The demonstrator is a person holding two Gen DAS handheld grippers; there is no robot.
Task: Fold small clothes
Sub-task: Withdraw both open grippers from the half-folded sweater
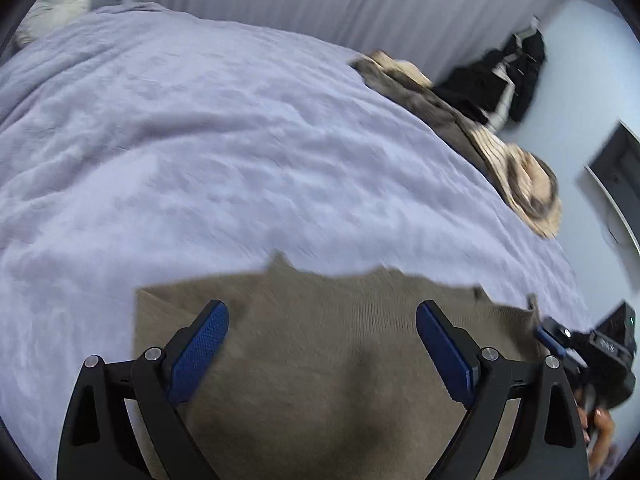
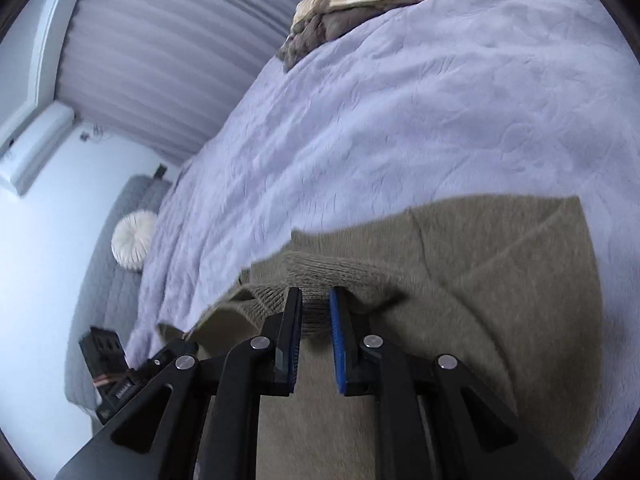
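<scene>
No text, label, brand, number or sign can be read in either view. The only marks are small pale ones on the black device [image 2: 114, 394] at the lower left of the right wrist view, and faint ones on the black gripper body [image 1: 608, 346] at the right edge of the left wrist view; both are too blurred and small to make out.

Ahead of the left gripper [image 1: 322, 316]: open bedspread [image 1: 180, 160], wide and bare, free passage forward and to its left. Forward-right, a heap of brown and cream clothes [image 1: 516, 168] at the bed edge blocks. Close right, the right gripper [image 1: 560, 340]. Directly under both: the taupe knit garment [image 2: 500, 280].
</scene>
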